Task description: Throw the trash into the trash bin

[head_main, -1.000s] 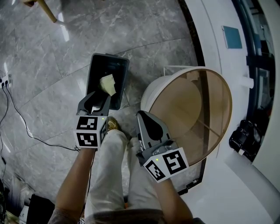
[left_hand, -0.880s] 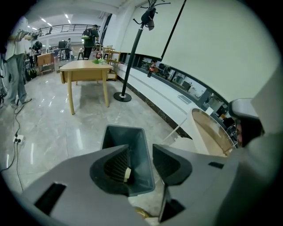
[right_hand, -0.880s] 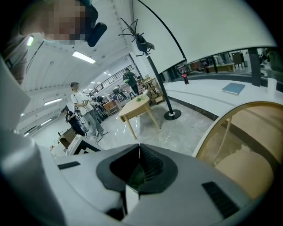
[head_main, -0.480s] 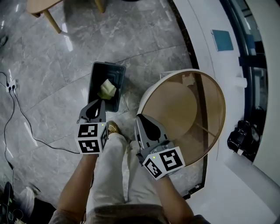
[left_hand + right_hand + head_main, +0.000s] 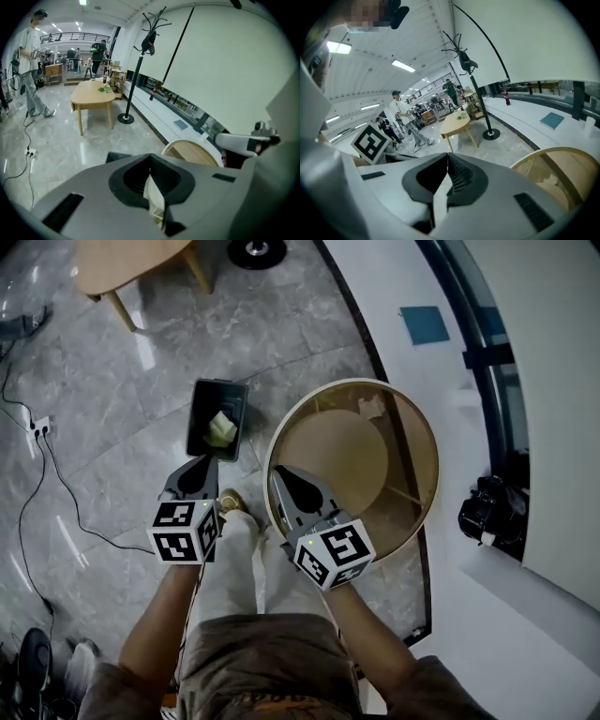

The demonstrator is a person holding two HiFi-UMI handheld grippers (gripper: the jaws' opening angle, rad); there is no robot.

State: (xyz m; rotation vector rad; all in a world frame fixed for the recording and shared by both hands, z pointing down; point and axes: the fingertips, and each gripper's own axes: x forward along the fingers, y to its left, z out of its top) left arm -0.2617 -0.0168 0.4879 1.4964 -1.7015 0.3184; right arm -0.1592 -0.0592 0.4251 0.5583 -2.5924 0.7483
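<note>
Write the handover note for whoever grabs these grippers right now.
Left gripper: shut, jaws have just been closing, nothing between them.
Right gripper: shut, empty.
Crumpled paper lies inside the dark trash bin on the floor, beside the round glass-topped table.
Done: that piece is binned.
Left: a pale scrap shows at the table's far side; check whether it is trash.

My trash bin stands on the grey floor with pale trash lying inside. Just below it hangs my left gripper, its jaws just closed on nothing. My right gripper, jaws together, sits lower right of the bin, over the round table.
</note>
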